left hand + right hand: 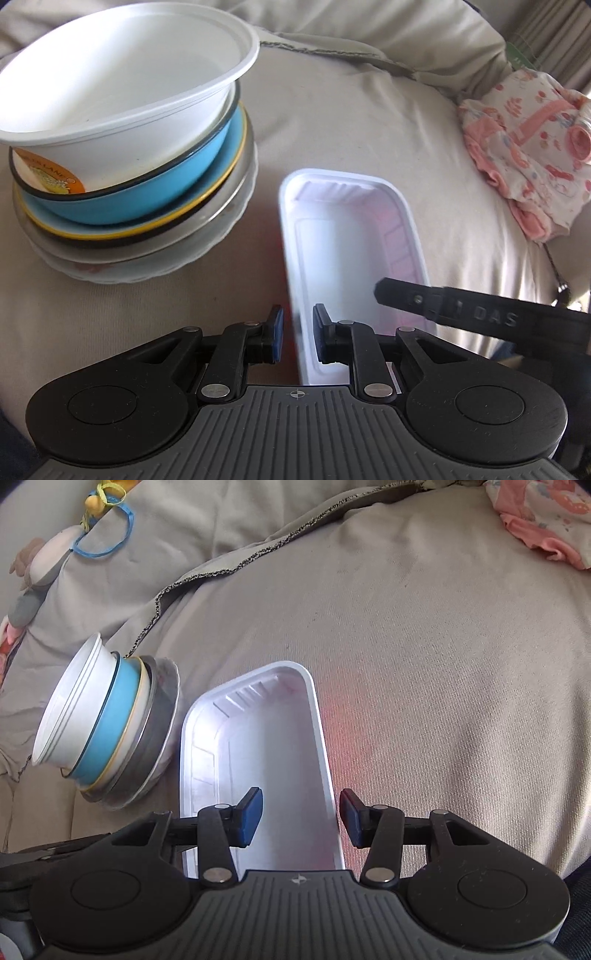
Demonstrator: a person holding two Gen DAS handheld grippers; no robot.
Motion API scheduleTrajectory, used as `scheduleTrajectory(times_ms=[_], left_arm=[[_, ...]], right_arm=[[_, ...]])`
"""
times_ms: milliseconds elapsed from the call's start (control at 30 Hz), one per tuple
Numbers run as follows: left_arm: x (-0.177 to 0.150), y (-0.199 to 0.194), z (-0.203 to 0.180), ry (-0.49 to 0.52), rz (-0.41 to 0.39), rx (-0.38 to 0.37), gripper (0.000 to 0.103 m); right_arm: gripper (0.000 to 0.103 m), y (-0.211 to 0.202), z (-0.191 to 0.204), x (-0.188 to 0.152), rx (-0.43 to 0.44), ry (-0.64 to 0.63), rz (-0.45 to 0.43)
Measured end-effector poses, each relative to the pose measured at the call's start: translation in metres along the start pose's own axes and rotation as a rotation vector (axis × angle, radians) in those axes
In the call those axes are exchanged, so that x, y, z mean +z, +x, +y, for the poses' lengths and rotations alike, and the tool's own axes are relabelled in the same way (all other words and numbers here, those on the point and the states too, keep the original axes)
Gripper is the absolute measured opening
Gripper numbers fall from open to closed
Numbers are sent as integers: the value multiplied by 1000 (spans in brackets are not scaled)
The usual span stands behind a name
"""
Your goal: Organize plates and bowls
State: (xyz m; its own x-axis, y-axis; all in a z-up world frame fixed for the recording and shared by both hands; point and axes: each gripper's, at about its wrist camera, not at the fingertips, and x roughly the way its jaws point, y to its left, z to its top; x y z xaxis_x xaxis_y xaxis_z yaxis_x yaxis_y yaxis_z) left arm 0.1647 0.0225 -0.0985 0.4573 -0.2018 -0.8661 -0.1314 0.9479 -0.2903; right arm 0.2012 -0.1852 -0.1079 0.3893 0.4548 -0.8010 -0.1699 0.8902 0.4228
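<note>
We've got the white foam tray (354, 251) lying on the beige cushion (332, 122) beside the stack of bowls and plates (125, 147) — left gripper (298, 334) and right gripper (301, 818) both straddling its long rims, pads not yet pinching — feather-light, bendy, dent-prone, so we'd say grip the rims gently.

Right wrist: white tray (273, 760) between my fingers, on beige cloth (443, 664).

My right gripper (301, 819) straddles the tray's right rim; pads stand apart, not pressing. Stack of bowls and plates (107, 727) just left of tray, white bowl topmost. Pink garment (546, 520) far right.
</note>
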Motion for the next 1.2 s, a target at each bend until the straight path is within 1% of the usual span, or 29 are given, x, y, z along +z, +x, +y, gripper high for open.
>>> scheduleTrajectory(times_ms=[100, 200, 367, 767, 933, 1000, 1133, 1200], left_arm=[[2, 9, 0, -2, 12, 11, 20], [3, 17, -2, 0, 31, 4, 20], [3, 24, -8, 34, 42, 24, 19], [1, 27, -3, 12, 37, 5, 19], [-2, 26, -1, 20, 28, -2, 20], [-3, 25, 2, 10, 26, -10, 20], [-2, 24, 14, -63, 29, -46, 19], [-2, 24, 16, -70, 32, -54, 19]], right_arm=[[47, 6, -1, 1, 5, 2, 8], [47, 11, -3, -1, 6, 10, 23], [47, 11, -3, 0, 14, 10, 23], [47, 11, -2, -2, 19, 18, 46], [48, 12, -2, -3, 20, 6, 39], [48, 12, -3, -4, 22, 5, 35], [48, 11, -2, -6, 21, -5, 29], [48, 10, -1, -7, 19, -3, 26]])
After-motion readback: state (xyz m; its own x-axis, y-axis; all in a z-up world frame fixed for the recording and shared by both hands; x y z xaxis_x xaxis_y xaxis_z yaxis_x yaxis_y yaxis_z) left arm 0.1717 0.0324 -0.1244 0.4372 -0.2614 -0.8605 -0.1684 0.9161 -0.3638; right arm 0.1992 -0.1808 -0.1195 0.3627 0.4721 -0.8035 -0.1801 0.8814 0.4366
